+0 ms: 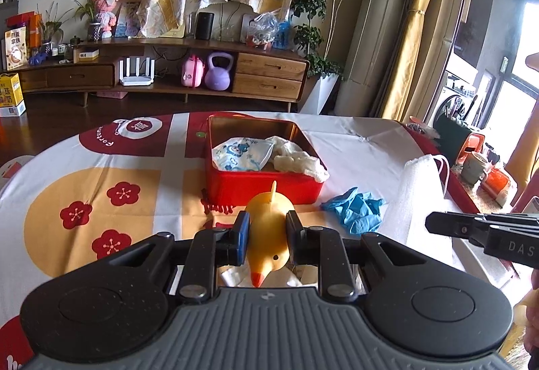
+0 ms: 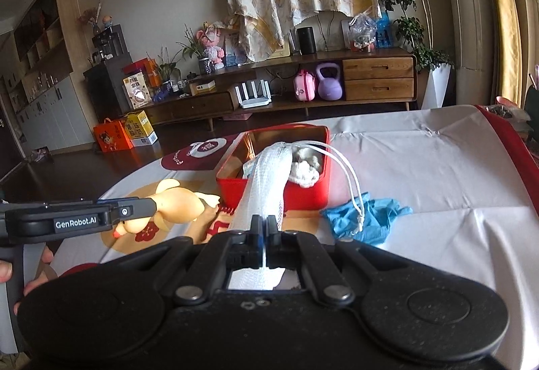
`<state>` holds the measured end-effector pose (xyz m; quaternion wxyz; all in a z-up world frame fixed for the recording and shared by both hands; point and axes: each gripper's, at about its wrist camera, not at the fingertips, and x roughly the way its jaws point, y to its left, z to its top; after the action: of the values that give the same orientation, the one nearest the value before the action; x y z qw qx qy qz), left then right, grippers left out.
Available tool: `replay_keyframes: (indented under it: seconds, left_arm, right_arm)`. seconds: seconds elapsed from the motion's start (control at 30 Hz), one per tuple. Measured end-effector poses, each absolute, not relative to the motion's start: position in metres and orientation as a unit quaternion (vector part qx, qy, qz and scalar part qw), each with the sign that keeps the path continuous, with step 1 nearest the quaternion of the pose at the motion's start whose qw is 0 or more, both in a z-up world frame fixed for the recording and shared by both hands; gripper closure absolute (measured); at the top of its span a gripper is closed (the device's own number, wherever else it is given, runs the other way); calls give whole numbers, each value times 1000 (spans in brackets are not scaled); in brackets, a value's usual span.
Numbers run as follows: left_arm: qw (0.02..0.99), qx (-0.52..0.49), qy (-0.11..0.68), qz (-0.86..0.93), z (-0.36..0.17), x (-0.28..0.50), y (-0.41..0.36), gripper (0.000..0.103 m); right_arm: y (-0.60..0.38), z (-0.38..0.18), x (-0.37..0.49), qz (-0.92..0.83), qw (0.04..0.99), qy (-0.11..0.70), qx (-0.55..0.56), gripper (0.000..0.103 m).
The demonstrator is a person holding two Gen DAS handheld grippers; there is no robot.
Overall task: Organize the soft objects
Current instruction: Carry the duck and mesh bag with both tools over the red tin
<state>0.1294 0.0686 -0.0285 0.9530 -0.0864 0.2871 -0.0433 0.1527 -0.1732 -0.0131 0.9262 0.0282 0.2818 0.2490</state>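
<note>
My left gripper (image 1: 267,228) is shut on a yellow rubber chicken (image 1: 269,235), held above the table just in front of the red tin box (image 1: 262,188); it also shows in the right wrist view (image 2: 178,205). The box holds a blue-printed face mask (image 1: 241,154) and white cloth (image 1: 299,161). My right gripper (image 2: 264,225) is shut on a white mesh bag (image 2: 269,181) with white drawstrings, which reaches toward the box (image 2: 303,198). A crumpled blue glove (image 1: 357,208) lies on the table right of the box, also in the right wrist view (image 2: 363,218).
The round table carries a red, white and yellow printed cloth (image 1: 101,174). A wooden TV cabinet (image 1: 168,73) with a purple kettlebell stands behind. Cups and red items (image 1: 478,164) sit beyond the table's right edge.
</note>
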Motion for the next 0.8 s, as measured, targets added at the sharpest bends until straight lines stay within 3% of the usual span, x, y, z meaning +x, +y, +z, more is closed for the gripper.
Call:
replay_keyframes:
  seconds: [0.8]
  left_arm:
    - [966,-58,249,-43,-2,215,69,81]
  right_arm:
    - [-158,5,248,247,930,271,19,102]
